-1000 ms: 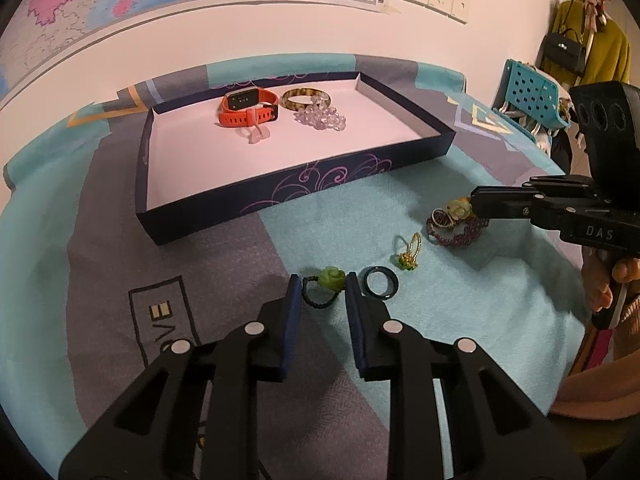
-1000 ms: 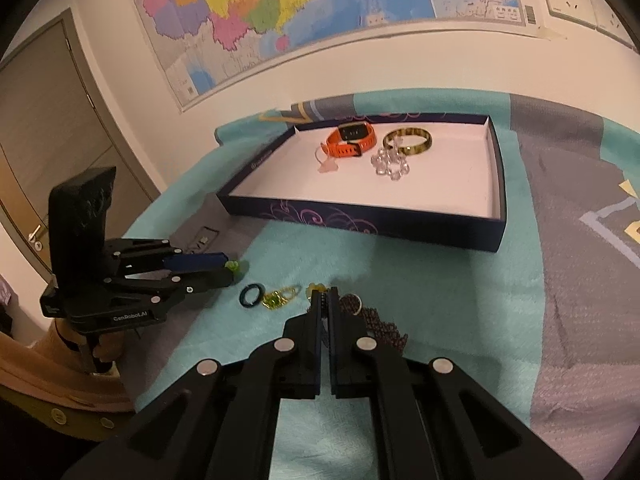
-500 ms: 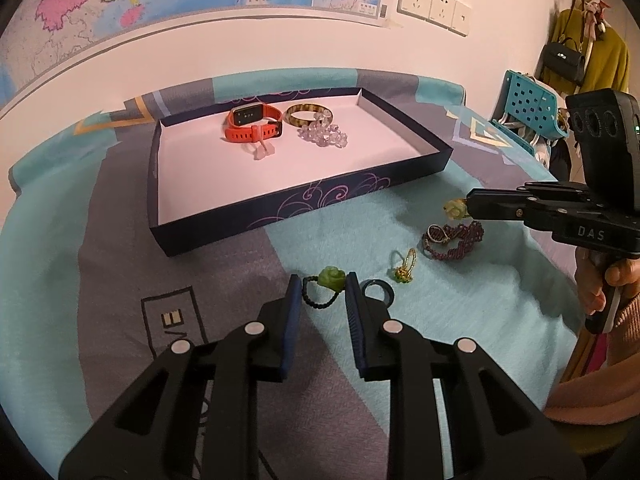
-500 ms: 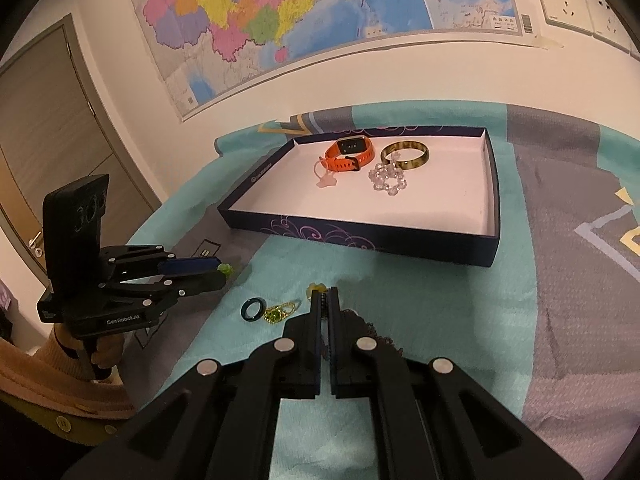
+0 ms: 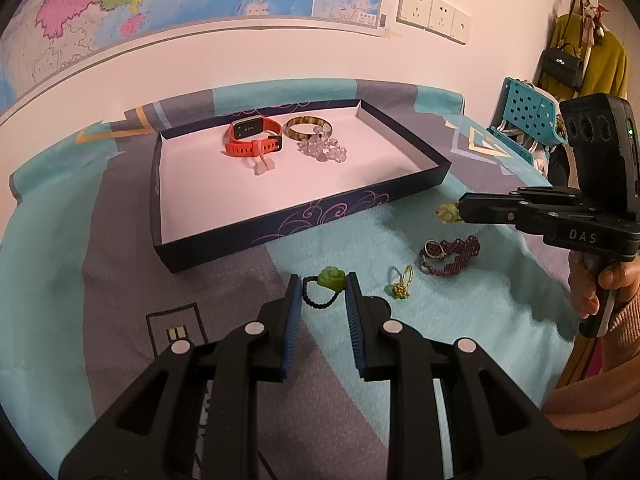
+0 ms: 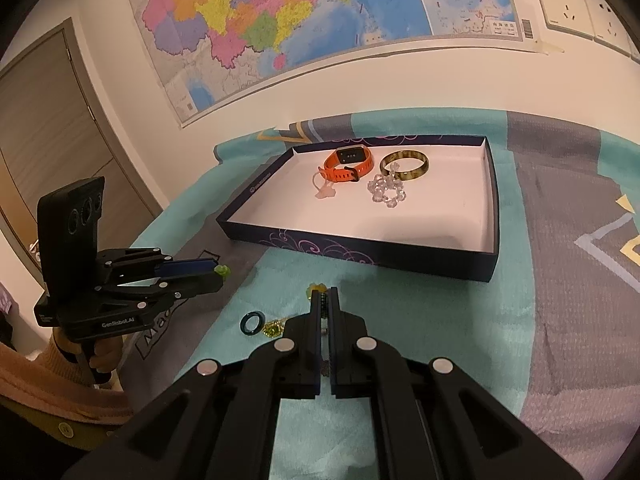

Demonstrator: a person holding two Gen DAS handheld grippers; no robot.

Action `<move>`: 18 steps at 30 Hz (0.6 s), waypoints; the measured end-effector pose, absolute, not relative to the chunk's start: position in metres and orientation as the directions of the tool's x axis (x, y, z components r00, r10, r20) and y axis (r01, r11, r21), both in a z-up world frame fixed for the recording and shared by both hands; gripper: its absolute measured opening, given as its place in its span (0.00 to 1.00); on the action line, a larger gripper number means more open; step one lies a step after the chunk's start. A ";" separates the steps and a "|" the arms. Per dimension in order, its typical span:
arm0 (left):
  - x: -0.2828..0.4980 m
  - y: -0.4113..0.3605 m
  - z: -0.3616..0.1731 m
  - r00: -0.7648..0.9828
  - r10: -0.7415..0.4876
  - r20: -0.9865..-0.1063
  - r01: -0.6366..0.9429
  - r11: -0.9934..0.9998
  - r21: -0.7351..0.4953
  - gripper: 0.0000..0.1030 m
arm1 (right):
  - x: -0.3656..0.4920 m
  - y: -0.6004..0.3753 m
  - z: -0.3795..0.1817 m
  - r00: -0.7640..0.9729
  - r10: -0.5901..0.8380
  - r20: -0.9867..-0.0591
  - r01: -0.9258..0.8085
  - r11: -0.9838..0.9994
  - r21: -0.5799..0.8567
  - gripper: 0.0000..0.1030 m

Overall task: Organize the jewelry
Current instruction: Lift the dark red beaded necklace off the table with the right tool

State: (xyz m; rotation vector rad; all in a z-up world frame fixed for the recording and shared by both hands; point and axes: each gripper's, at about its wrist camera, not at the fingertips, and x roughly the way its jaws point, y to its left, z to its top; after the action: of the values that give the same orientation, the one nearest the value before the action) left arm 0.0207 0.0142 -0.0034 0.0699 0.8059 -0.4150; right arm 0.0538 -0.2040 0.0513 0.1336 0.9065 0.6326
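Note:
My left gripper (image 5: 323,280) is shut on a black beaded loop with a green rose (image 5: 332,278), stretched between its blue pads just above the cloth. In the right wrist view the left gripper (image 6: 218,272) shows the rose at its tip. My right gripper (image 6: 326,292) is shut on a thin beaded cord with a pale yellow flower (image 6: 316,289); in the left wrist view the right gripper (image 5: 460,210) holds the flower (image 5: 448,213) over the cloth. The dark tray (image 5: 304,220) holds an orange watch (image 5: 252,138), an amber bangle (image 5: 306,128) and clear beads (image 5: 322,150).
On the teal cloth lie a maroon bead bracelet (image 5: 450,256), a gold-green charm (image 5: 402,284) and a dark ring (image 6: 253,323). A blue perforated crate (image 5: 528,120) stands at the far right edge. A person's hand (image 5: 592,292) grips the right handle.
My left gripper has lifted slightly with the green rose loop, and the dark ring has slipped behind its right finger. The right gripper has hardly moved.

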 end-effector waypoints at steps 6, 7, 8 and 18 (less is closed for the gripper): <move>0.026 0.014 0.001 0.623 -0.334 -0.707 0.388 0.917 -0.090 0.22 | 0.059 -0.204 0.054 0.452 0.569 -0.687 -0.456 0.809 0.370 0.02; 0.026 0.014 0.002 0.625 -0.333 -0.706 0.388 0.917 -0.090 0.22 | 0.060 -0.203 0.054 0.453 0.568 -0.687 -0.456 0.810 0.369 0.02; 0.027 0.014 0.002 0.627 -0.332 -0.704 0.386 0.918 -0.089 0.22 | 0.061 -0.203 0.055 0.454 0.568 -0.687 -0.457 0.810 0.368 0.02; 0.040 0.018 0.014 0.651 -0.332 -0.682 0.381 0.921 -0.084 0.22 | 0.074 -0.199 0.059 0.456 0.571 -0.682 -0.467 0.807 0.362 0.02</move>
State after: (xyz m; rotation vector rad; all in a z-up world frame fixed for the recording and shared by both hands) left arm 0.0402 0.0176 0.0138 0.0686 0.7605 -0.4051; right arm 0.0744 -0.1990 0.0595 0.1293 0.8905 0.6419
